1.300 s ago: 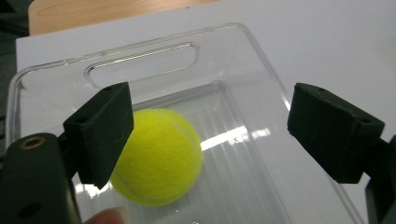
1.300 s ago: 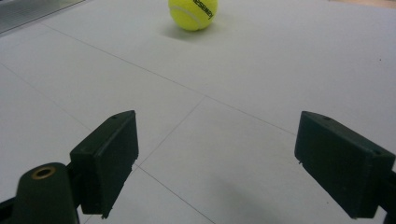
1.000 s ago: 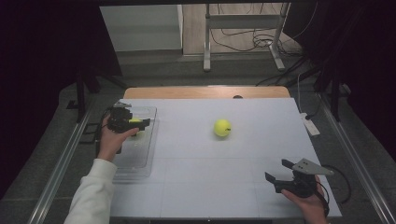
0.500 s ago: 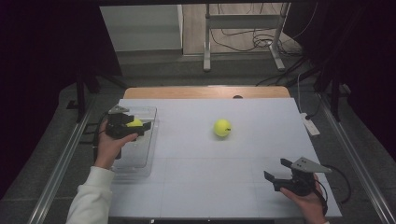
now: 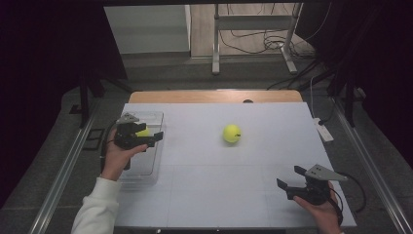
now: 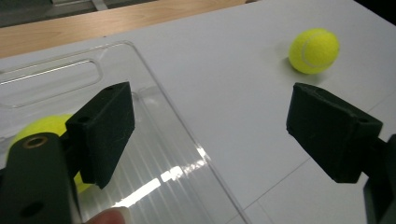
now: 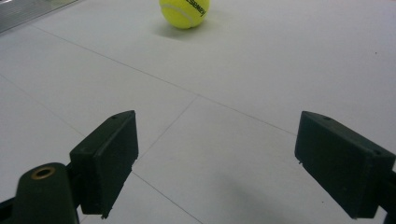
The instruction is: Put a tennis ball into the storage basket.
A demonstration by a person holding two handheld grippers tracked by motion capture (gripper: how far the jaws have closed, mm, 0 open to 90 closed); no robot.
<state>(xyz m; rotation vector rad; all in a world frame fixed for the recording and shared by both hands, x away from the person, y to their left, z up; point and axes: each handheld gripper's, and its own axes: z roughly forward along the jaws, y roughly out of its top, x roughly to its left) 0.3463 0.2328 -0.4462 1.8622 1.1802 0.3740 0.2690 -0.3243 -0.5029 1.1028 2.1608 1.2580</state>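
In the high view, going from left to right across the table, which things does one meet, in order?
Left tongs over the clear tray → tennis ball on the white table → right tongs → small white device at the table's right edge.

The white counter (image 5: 219,161) is evenly lit from overhead while the room around it is almost black, especially on the left and right. The tennis ball (image 5: 232,133) casts only a soft, short shadow. Glare streaks the clear plastic tray (image 6: 177,172) in the left gripper view. Both gripper views show the near black fingers (image 7: 105,161) slightly soft.
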